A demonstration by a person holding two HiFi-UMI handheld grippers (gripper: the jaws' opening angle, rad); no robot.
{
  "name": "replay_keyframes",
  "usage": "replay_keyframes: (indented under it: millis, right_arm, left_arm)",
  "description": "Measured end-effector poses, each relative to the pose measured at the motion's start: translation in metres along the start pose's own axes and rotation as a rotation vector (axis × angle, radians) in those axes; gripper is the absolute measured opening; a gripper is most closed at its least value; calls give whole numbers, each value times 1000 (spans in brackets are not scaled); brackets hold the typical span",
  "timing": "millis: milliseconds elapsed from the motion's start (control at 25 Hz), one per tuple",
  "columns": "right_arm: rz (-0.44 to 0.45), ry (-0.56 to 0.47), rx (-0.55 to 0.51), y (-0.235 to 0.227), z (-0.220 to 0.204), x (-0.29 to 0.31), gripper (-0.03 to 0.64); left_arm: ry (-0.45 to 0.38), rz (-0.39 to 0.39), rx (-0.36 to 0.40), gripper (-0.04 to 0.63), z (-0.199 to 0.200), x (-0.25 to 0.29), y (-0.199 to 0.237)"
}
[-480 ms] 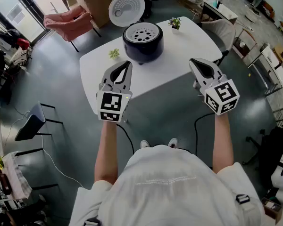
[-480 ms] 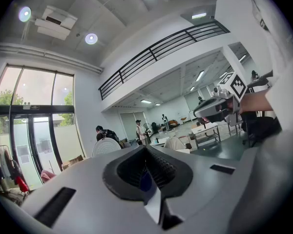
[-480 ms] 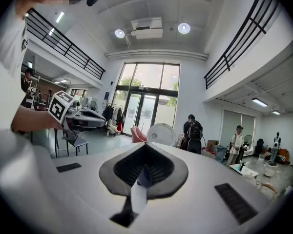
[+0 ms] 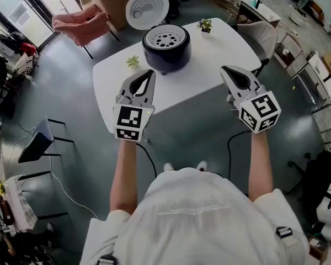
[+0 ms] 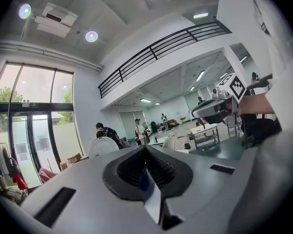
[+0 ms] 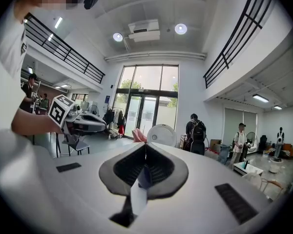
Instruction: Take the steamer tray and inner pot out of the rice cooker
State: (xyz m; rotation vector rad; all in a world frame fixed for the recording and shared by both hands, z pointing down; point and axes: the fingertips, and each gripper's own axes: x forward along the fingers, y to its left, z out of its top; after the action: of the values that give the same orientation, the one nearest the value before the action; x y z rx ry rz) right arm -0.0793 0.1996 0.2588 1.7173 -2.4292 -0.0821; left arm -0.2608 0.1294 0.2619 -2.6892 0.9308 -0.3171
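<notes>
Rice cooker (image 4: 166, 63) stands apart, beyond and between left tool (image 4: 148, 73) and right tool (image 4: 225, 70), both pressed together, empty.

Both arms reach forward, left gripper (image 4: 150, 74) and right gripper (image 4: 227, 70) held level, jaws closed, empty.

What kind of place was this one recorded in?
Probably an open lab or workshop hall, not a kitchen: a mezzanine railing overhead, tall glass doors, and the rice cooker on a white table.
</notes>
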Motion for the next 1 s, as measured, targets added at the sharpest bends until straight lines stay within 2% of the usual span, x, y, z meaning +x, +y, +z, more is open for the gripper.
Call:
replay_keyframes:
  millis: [320, 360, 400, 520, 1000]
  right_arm:
    - [71, 39, -6, -17, -15, 4, 44]
    - [77, 48, -7, -20, -18, 4, 123]
    - [82, 55, -8, -23, -22, 5, 165]
    - [88, 60, 6, -35, -31, 3, 178]
    - [116, 70, 76, -92, -58, -14, 178]
  left_arm:
    - [11, 9, -58, 34, 1, 19, -11]
    - [19, -1, -60, 95, 1, 23, -15]
    - [31, -13, -59, 141, 0, 27, -20]
    - [58, -25, -47, 160, -2, 39, -34]
    - [117, 37, -70, 160, -5, 71, -64]
